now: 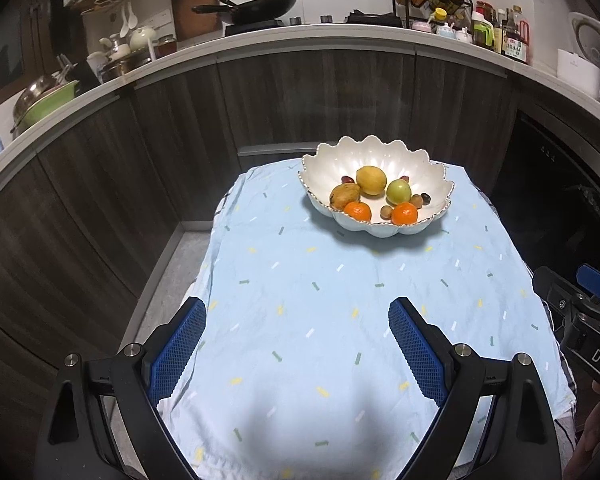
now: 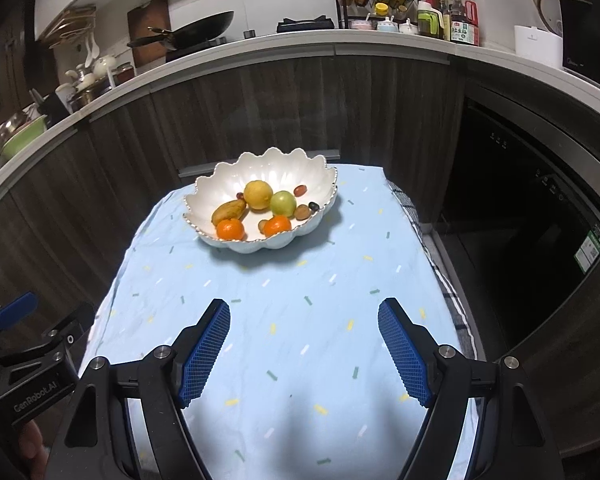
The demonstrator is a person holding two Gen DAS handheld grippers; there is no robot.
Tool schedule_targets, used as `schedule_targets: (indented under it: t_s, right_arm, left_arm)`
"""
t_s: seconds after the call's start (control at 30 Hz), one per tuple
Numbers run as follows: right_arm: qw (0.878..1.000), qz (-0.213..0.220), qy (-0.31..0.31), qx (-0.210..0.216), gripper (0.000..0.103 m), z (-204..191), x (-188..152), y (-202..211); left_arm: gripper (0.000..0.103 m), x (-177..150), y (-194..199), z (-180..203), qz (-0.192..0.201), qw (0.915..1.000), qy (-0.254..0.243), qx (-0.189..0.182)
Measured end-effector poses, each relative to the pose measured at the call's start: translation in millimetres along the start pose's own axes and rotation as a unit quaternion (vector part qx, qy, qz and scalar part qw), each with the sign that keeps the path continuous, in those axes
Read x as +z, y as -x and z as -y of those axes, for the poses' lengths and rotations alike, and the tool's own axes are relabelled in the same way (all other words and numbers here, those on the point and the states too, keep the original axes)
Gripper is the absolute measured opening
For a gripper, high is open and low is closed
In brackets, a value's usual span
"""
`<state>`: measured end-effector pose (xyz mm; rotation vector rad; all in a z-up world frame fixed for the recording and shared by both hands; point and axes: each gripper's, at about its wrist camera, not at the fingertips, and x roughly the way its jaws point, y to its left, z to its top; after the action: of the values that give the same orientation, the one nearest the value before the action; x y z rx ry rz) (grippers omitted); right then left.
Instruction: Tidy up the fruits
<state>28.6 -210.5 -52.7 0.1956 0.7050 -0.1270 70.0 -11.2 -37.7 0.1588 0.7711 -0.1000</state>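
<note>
A white scalloped bowl (image 1: 432, 168) (image 2: 324, 184) stands at the far end of the table. It holds a yellow lemon (image 1: 371, 179) (image 2: 258, 195), a green apple (image 1: 399, 191) (image 2: 283, 203), a brownish pear (image 1: 343, 195) (image 2: 228, 211), two oranges (image 1: 357, 211) (image 1: 405, 214) (image 2: 230, 229) (image 2: 278, 225) and several small dark and brown fruits. My left gripper (image 1: 298, 312) is open and empty over the near part of the table. My right gripper (image 2: 304, 312) is open and empty too, well short of the bowl.
A light blue patterned cloth (image 1: 320, 280) (image 2: 300, 280) covers the small table. Dark wood cabinets and a curved counter (image 1: 260, 36) with a wok, bottles and dishes lie behind. A dark appliance (image 2: 540, 220) stands to the right. The other gripper shows at each view's edge (image 1: 580, 320) (image 2: 28, 360).
</note>
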Motion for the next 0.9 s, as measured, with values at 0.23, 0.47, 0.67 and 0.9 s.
schedule_targets:
  t_s: [0.23, 0.47, 0.67, 0.9]
  right_arm:
    - [1.000, 0.000, 0.008, -0.002, 0.077, -5.8, -9.7, 14.7]
    - [1.000, 0.006, 0.008, -0.009, 0.077, -5.9, -13.4, 22.1]
    - [1.000, 0.007, 0.007, -0.009, 0.077, -5.3, -12.8, 23.2]
    - [1.000, 0.008, 0.007, -0.009, 0.077, -5.0, -12.4, 23.9]
  left_arm:
    - [0.094, -12.3, 12.6, -6.0, 0.003, 0.9999, 0.005, 0.013]
    - [0.094, -18.6, 16.5, -9.1, 0.000, 0.9998, 0.006, 0.018]
    - [0.094, -20.4, 20.6, -10.8, 0.007, 0.9997, 0.007, 0.020]
    - [0.094, -19.0, 23.5, -9.2, 0.011, 0.9997, 0.003, 0.021]
